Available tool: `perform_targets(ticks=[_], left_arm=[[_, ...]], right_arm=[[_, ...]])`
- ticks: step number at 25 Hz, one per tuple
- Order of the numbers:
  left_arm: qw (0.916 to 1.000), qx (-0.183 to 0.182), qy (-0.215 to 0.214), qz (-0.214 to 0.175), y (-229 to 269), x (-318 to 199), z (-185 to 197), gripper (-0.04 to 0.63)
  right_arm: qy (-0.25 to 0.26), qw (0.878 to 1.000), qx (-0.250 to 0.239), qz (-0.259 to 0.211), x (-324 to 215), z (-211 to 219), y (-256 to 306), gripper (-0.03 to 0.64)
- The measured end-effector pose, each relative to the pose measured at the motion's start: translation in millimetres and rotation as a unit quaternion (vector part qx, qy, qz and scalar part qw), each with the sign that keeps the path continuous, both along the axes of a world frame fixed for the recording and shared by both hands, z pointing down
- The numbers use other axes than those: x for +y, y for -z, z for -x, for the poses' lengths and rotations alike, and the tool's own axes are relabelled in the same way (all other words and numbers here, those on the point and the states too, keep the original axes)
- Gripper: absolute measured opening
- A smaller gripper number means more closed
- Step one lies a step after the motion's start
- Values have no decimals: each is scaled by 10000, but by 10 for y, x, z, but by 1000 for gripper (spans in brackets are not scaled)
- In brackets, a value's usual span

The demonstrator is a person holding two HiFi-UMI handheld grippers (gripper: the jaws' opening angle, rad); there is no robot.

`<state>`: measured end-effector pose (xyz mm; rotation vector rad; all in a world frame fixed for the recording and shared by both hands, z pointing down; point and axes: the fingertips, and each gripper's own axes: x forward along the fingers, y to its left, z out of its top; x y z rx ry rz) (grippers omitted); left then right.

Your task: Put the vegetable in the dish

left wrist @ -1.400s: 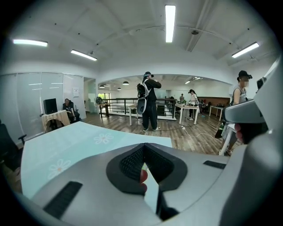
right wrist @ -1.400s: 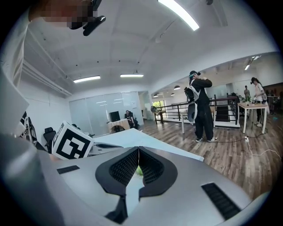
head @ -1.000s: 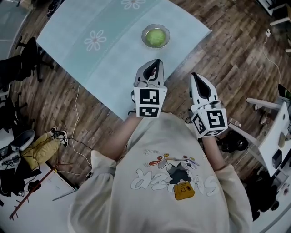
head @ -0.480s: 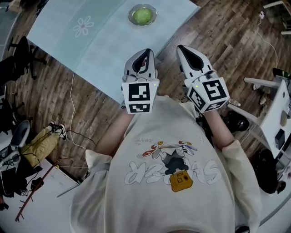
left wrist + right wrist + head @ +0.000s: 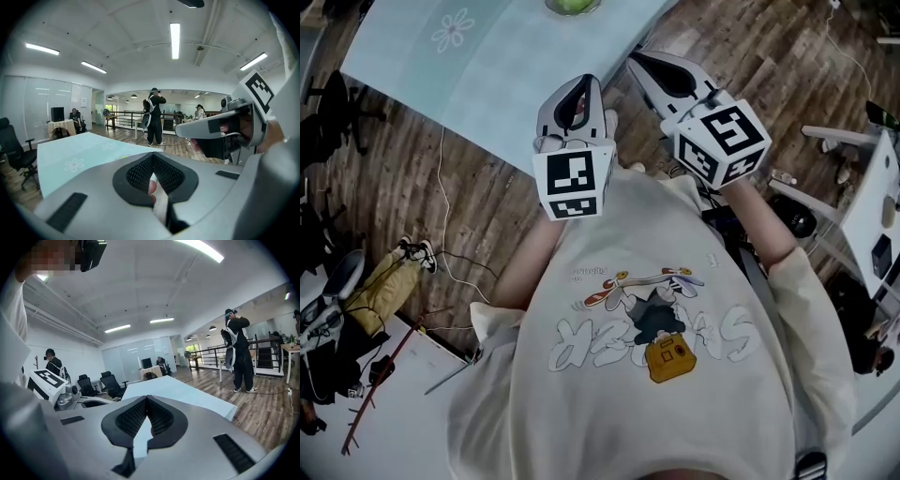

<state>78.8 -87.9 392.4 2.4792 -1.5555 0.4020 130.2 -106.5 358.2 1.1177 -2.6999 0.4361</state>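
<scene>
A glass dish [image 5: 572,5] with a green vegetable in it sits on the pale blue table [image 5: 478,66]; only its lower edge shows at the top of the head view. My left gripper [image 5: 583,82] is held close to the person's chest, off the table's near edge, with its jaws shut and nothing between them [image 5: 152,158]. My right gripper [image 5: 639,59] hangs beside it over the wooden floor and points up and to the left. Its jaws are also shut and empty [image 5: 146,399]. Both grippers are well short of the dish.
The table's corner [image 5: 661,9] lies just ahead of the grippers. A bag and shoes [image 5: 389,281] and cables lie on the floor at left, and a white desk [image 5: 877,234] stands at right. A person in dark clothes [image 5: 153,117] stands beyond the table; office chairs [image 5: 108,380] are farther off.
Both grippers have drawn back toward the person's chest and risen slightly. The table and dish have slid to the top edge of the head view. The right gripper has swung to point more leftward.
</scene>
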Motion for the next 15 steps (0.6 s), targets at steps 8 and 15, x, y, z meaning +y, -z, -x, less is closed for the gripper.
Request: perform_targets(ticks=[8,15], left_arm=[[10000,91,-30,-8,18,103,-21,8],[9999,145,-38,-65,93,208,-91,8]], right_arm=[[5,9999,64,78,84,-159,-22,21],[4,9982,-321,513,150,-371,-29,21]])
